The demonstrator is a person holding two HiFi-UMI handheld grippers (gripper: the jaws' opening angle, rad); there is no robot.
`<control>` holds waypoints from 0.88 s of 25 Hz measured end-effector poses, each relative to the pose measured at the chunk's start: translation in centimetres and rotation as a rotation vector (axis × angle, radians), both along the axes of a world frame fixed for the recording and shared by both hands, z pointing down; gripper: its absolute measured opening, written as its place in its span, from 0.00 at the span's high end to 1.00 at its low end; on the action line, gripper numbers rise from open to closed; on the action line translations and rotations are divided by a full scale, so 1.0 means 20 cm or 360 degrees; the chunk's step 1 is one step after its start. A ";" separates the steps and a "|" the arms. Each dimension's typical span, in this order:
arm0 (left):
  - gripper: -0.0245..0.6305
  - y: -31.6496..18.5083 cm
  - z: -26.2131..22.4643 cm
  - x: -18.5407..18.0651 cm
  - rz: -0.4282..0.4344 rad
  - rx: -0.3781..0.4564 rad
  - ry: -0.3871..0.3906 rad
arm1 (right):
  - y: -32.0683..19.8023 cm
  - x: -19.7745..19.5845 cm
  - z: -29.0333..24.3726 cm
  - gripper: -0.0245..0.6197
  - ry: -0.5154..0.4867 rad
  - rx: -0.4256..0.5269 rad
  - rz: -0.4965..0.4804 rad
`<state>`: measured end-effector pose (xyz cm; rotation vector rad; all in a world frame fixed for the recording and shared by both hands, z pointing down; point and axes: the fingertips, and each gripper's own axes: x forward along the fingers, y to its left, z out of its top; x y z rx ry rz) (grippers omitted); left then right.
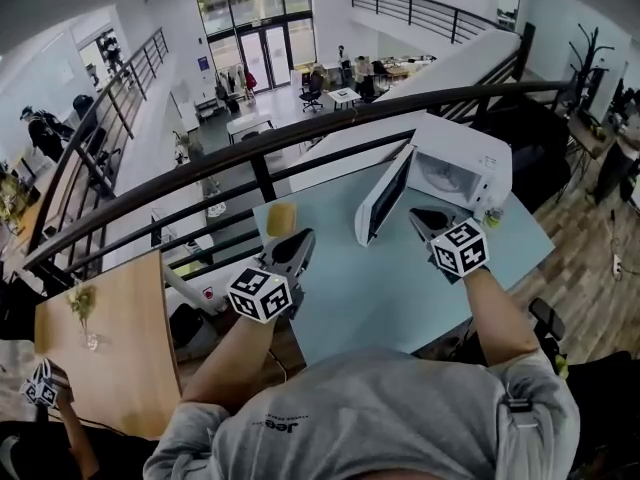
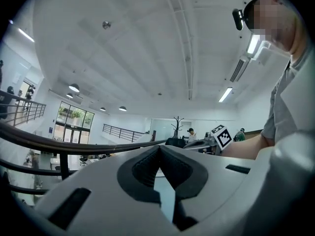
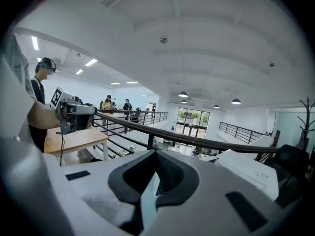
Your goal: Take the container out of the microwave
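Left claw and right claw closed, empty; open microwave just beyond right.

Light blue table carries a white microwave, whose door is swung open to the left. A yellow block lies on the tabletop well left of the microwave, beyond the open door. A small greenish item sits just beside the microwave's front right corner; its kind is not discernible.

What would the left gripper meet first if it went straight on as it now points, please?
The left gripper would probably meet the black railing just beyond the table; the yellow block sits slightly left of that line. Depth is unclear, so it might slip between the bars.
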<state>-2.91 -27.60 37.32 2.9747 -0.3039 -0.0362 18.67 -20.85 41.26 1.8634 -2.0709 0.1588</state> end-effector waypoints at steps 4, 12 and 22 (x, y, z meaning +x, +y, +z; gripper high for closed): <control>0.95 0.14 -0.02 0.11 0.0037 0.0009 0.0003 | 0.20 0.10 -0.03 0.93 -0.0046 0.0045 0.0026; 0.95 0.54 -0.03 0.33 0.0041 -0.0003 0.0003 | 0.70 0.31 -0.05 0.93 -0.0112 0.0102 0.0042; 0.95 1.12 0.14 0.64 0.0050 -0.0100 -0.0050 | 1.35 0.55 0.13 0.93 -0.0186 0.0120 -0.0002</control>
